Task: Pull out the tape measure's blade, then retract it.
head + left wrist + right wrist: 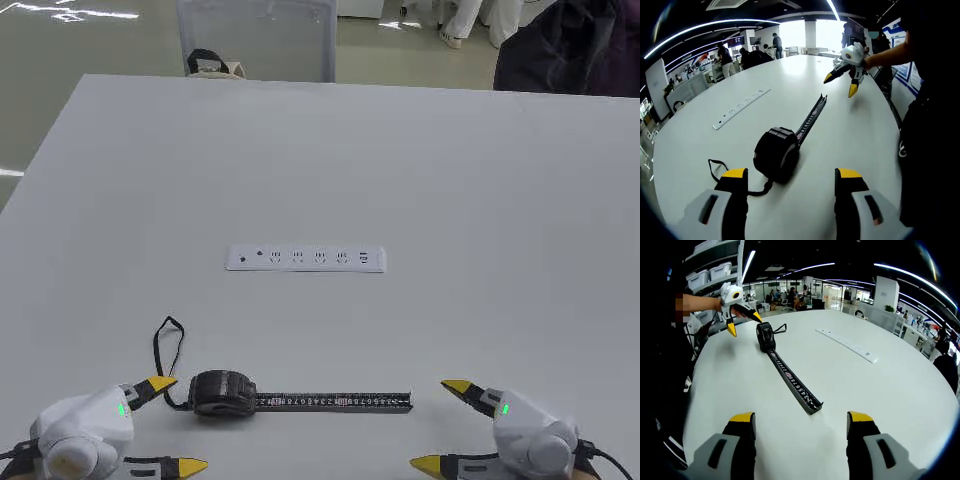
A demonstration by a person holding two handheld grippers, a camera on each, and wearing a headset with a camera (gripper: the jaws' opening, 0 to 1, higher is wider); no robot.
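Right gripper (802,421): jaws apart above the white desk (900,405). Tape measure (765,336) lies ahead, its blade (792,380) drawn out flat toward the jaws, tip just short of them. Left gripper (745,325), jaws spread, sits just beside the tape measure; power strip (847,345) lies well apart.

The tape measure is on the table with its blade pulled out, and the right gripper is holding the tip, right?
Not quite. The tape measure is on the table with its blade pulled out, but the right gripper isn't holding the tip. Its jaws are open, and the tip lies just ahead of them. The right gripper view shows this.
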